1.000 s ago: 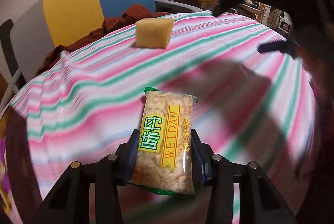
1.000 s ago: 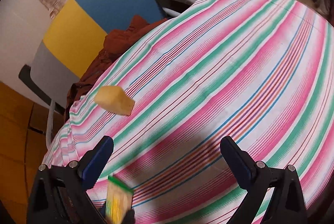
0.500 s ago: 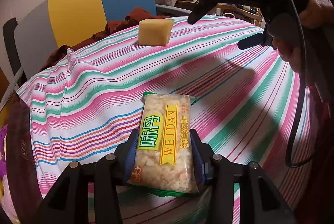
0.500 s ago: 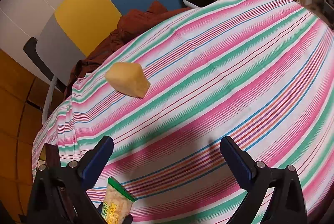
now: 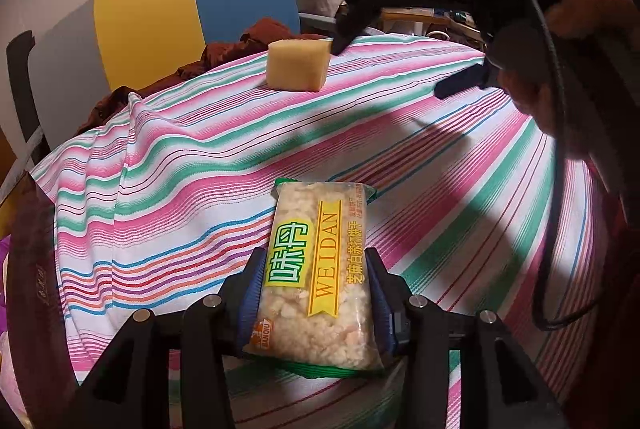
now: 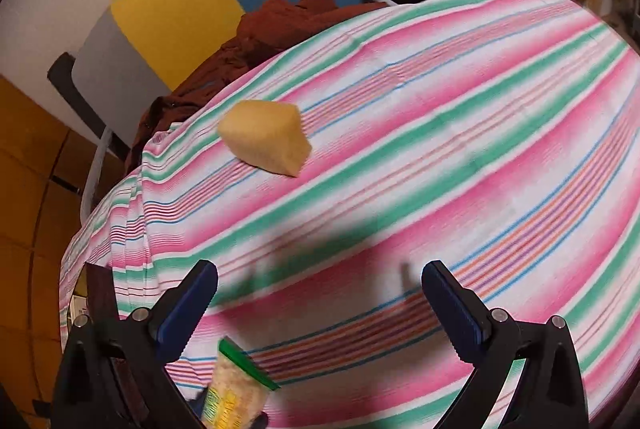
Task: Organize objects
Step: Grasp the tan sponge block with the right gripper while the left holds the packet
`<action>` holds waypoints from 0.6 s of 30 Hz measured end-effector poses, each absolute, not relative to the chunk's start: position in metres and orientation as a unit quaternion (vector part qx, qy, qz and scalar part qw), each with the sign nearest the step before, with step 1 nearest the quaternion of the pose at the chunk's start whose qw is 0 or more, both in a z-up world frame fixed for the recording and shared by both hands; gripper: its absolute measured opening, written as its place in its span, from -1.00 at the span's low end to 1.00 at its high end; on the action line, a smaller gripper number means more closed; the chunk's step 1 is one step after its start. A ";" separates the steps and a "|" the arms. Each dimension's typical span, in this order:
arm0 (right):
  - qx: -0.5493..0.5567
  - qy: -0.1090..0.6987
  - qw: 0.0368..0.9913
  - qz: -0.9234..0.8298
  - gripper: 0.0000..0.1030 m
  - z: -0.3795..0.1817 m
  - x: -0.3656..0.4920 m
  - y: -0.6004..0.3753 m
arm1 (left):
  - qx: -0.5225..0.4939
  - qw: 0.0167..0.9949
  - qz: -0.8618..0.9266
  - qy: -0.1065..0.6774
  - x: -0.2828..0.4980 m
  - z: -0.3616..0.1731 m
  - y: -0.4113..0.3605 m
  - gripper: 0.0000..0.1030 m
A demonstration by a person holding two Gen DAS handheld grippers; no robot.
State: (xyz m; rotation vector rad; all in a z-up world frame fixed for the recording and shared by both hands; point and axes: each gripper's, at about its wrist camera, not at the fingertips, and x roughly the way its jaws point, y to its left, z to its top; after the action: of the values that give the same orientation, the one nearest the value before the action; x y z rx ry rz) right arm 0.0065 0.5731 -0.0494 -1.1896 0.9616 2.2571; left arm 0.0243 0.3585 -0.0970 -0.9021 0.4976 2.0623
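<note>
My left gripper (image 5: 316,293) is clamped on the snack packet (image 5: 320,273), its long axis running straight out along my fingers, over the near edge of the striped tablecloth (image 5: 192,165). My right gripper (image 6: 320,305) is spread wide and empty, nearer the yellow sponge (image 6: 266,135), which lies ahead and slightly left

Your left gripper (image 5: 316,293) clamps a clear snack packet (image 5: 320,269) of pale puffed pieces, yellow-green label reading WEIDAN, green end seams, lying lengthwise between the pads above the striped tablecloth (image 5: 192,165). A yellow sponge block (image 5: 298,65) sits on the cloth's far side, well apart.
</note>
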 end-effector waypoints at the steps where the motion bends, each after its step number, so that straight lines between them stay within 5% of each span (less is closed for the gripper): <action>1: -0.425 0.345 0.206 0.811 0.99 -0.048 0.004 0.574 | -0.358 0.407 0.817 0.196 0.024 -0.097 0.358 -0.07; 18: -0.449 0.320 0.248 0.797 0.96 -0.056 -0.117 0.592 | -0.363 0.417 0.814 0.179 0.019 -0.099 0.355 -0.07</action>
State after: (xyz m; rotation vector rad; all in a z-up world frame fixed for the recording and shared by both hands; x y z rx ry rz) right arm -0.1165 0.5921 -0.0560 -1.2234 0.8710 2.1710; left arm 0.0187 0.3549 -0.0985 -0.9111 0.4491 2.0428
